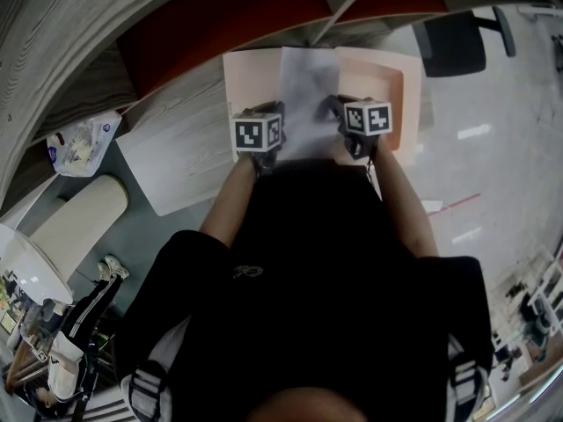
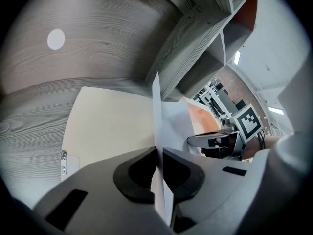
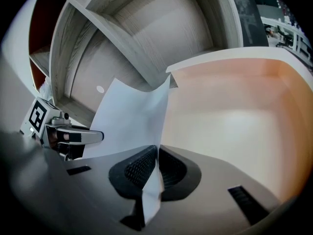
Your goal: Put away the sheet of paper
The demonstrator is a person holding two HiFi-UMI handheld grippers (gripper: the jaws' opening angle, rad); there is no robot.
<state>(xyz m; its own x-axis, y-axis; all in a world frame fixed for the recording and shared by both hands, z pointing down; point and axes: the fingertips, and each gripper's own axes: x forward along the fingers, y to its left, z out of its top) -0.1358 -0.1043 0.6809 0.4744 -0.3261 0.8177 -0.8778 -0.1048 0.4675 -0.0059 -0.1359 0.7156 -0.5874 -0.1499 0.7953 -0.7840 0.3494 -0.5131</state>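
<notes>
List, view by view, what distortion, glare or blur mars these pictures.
Head view: fisheye bends the shelf, the person's dark torso lacks detail, glare streaks the floor. Left gripper view: the sheet of paper blurs near the left tool. Right gripper view: the peach folder looks washed out.

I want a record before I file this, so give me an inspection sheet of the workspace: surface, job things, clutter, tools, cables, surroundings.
Surface: pale wood-grain desk, with the folder lying on it.
Job's things: sheet of paper held over the middle of the open peach folder.
Clutter: plastic bag of small items at far left.
Tools: left tool and right tool are each shut on the sheet, one at each side.
Cables: nothing seen.
Surroundings: shelf unit with a red back panel behind the desk; office chair at upper right.
</notes>
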